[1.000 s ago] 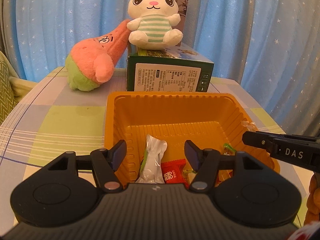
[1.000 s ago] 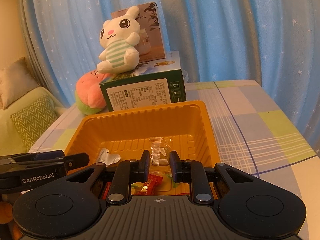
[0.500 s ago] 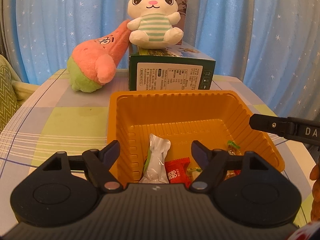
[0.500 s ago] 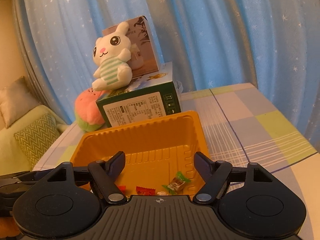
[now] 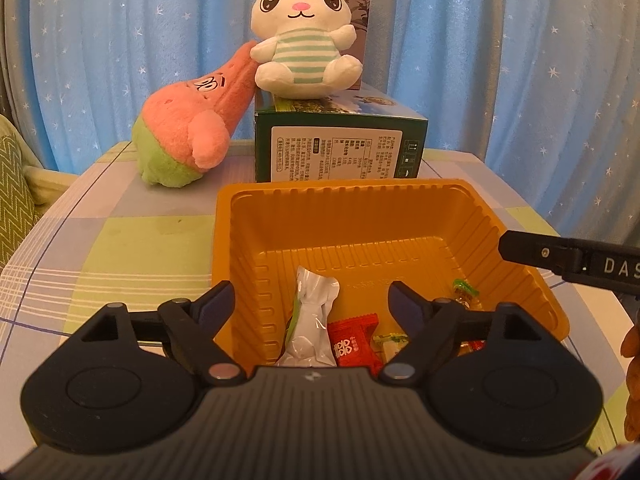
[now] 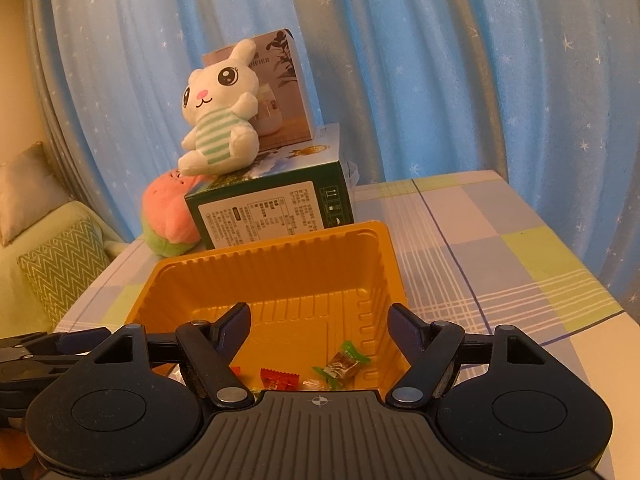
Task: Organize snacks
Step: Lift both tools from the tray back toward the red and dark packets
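An orange plastic tray (image 5: 344,216) (image 6: 280,272) sits on the checked tablecloth. It holds a white wrapped snack (image 5: 310,328), a red packet (image 5: 352,342) (image 6: 279,378) and a green-ended candy (image 5: 464,292) (image 6: 344,364). My left gripper (image 5: 312,300) is open and empty over the tray's near left edge. My right gripper (image 6: 320,320) is open and empty over the tray's near right part. A finger of the right gripper also shows in the left wrist view (image 5: 568,260).
A green box (image 5: 340,148) (image 6: 272,212) stands behind the tray with a white striped plush (image 5: 304,40) (image 6: 220,120) on it. A pink and green plush (image 5: 188,132) leans at its left. A blue curtain hangs behind. A sofa cushion (image 6: 60,264) is at far left.
My right gripper has opened, let a small snack drop into the tray and risen back. My left gripper has opened wider and pulled back a little.
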Action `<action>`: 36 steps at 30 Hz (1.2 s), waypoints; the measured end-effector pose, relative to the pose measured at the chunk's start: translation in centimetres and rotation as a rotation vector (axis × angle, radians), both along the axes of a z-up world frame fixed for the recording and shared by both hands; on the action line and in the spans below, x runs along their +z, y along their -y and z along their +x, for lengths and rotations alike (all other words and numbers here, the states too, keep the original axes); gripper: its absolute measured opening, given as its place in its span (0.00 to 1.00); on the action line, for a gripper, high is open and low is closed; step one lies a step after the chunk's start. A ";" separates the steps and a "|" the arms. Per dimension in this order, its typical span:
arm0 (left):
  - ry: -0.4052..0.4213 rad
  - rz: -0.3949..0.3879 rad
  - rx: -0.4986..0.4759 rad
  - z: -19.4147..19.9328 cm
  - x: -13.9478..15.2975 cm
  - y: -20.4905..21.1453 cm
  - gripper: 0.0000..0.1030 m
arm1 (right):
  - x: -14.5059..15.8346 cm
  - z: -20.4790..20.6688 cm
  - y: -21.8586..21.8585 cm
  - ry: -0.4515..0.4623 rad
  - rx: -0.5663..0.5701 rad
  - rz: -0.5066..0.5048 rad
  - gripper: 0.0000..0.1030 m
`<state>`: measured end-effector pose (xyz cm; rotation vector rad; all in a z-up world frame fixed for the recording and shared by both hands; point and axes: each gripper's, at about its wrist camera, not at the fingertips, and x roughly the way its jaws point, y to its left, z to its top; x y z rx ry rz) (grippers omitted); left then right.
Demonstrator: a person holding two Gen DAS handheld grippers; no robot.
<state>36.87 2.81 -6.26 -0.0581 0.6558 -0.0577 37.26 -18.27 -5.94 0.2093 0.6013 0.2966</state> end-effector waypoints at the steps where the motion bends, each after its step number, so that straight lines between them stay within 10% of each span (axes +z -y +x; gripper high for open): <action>1: 0.001 0.005 0.001 -0.1 0.0 0.1 0.83 | 0.1 -0.1 0.0 0.002 -0.002 -0.003 0.73; 10: 0.025 0.003 0.013 -1.6 0.4 -0.3 1.00 | 1.0 -1.6 0.7 0.007 -0.049 -0.020 0.73; 36: -0.019 -0.029 0.058 -17.8 6.6 1.2 1.00 | 6.3 -19.8 5.6 -0.089 -0.168 0.017 0.73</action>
